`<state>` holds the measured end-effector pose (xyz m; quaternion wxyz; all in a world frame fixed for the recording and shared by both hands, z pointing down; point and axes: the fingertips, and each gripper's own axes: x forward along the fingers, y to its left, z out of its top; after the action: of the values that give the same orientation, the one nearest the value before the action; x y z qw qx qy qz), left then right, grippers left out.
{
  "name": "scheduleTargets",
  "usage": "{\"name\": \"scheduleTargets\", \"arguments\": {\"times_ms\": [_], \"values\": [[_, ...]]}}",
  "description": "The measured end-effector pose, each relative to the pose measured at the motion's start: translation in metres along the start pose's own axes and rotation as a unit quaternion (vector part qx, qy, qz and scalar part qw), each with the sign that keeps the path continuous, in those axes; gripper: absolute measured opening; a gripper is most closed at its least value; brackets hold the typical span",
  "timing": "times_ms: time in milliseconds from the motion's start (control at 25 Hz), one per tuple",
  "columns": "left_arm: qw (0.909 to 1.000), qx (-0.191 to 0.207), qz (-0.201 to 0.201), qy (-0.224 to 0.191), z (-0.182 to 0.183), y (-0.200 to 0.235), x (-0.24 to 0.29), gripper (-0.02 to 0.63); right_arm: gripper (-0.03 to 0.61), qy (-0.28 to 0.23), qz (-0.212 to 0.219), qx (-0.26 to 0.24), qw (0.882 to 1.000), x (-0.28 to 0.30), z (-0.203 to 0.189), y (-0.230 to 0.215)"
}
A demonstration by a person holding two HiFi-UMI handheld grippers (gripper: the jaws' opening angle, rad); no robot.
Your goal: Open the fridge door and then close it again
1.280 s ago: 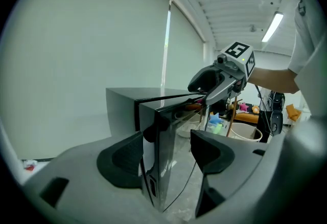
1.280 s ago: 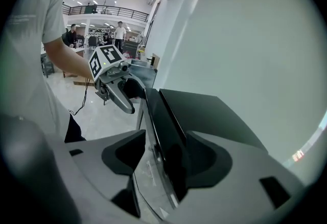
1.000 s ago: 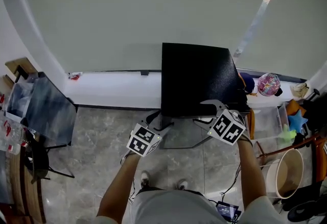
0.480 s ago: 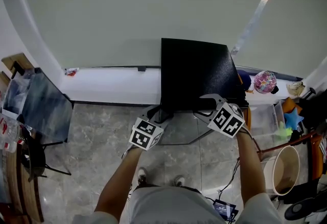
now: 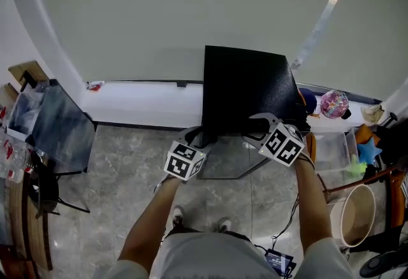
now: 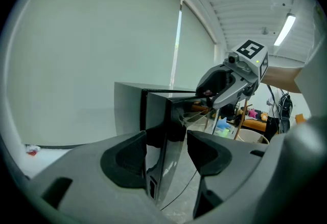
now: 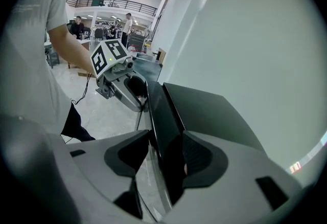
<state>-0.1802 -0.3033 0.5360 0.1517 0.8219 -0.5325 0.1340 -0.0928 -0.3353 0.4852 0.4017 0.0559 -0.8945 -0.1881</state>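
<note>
The black fridge (image 5: pixel 248 90) stands on the floor (image 5: pixel 115 169) against the far wall, just ahead of the person, and its fridge door (image 6: pixel 163 110) faces near.

Both grippers are at the same upper door corners as a second ago, and the door has not swung. What has changed is the grip. The left gripper (image 6: pixel 166 138) has just been closing its jaws, and they now stand fairly wide with the door's left edge between them, pads seemingly pressed on it. The right gripper (image 7: pixel 166 141) has likewise been closing on the door's right edge, which fills its gap.

So I judge the hold is only now being taken and the opening pull has not begun.

No brand or label is readable on the fridge. The only print is the black-and-white square markers on the marker cubes (image 5: pixel 185 162).
</note>
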Motion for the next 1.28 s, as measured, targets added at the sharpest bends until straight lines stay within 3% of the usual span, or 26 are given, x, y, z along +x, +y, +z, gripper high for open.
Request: {"name": "scheduleTargets", "arguments": {"times_ms": [240,560,840,1040,1280], "values": [[0.9991,-0.036,0.019,-0.013,-0.001,0.000,-0.005,0.211,0.198,0.002,0.013,-0.011,1.000,0.000,0.000,0.000],[0.9995,-0.021,0.021,-0.007,-0.003,-0.002,-0.006,0.209,0.192,0.031,0.021,-0.044,0.998,0.000,-0.001,0.004],[0.9998,-0.003,0.019,-0.001,-0.004,-0.008,-0.005,0.236,0.190,0.011,0.028,-0.037,0.999,-0.001,-0.002,0.002],[0.9997,0.000,0.022,-0.001,-0.014,-0.020,-0.025,0.195,0.193,-0.018,0.052,-0.039,0.998,-0.011,-0.001,0.018],[0.9977,0.005,0.065,0.018,-0.020,-0.034,-0.037,0.213,0.196,-0.039,0.060,-0.066,0.995,-0.020,-0.001,0.030]]}}
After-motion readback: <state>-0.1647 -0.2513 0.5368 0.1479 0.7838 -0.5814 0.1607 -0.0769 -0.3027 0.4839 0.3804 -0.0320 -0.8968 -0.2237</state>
